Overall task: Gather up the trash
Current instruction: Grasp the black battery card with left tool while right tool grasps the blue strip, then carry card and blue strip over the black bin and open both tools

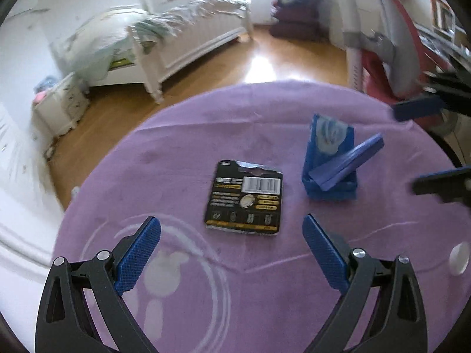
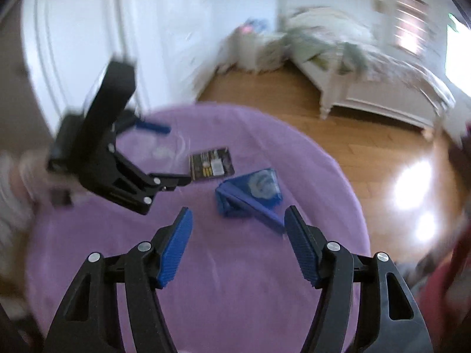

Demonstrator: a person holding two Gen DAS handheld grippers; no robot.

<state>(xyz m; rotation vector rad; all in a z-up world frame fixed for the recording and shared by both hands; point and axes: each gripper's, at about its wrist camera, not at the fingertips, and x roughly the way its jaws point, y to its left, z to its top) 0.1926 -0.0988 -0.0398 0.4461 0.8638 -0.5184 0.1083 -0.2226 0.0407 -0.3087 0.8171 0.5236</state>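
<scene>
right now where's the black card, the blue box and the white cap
black card (image 1: pixel 244 195), left wrist view, on its printed middle
blue box (image 1: pixel 329 158), left wrist view, on its open flap
white cap (image 1: pixel 459 257), left wrist view, on its top

The left tongs (image 1: pixel 231 236) hang low with both blue-padded fingers (image 1: pixel 138 257) spread wide — nothing between them. The right tongs (image 2: pixel 238 231) are likewise spread apart and empty, angled downward. In the right wrist view the left tongs (image 2: pixel 173 156) reach in from the left side, blurred.
</scene>
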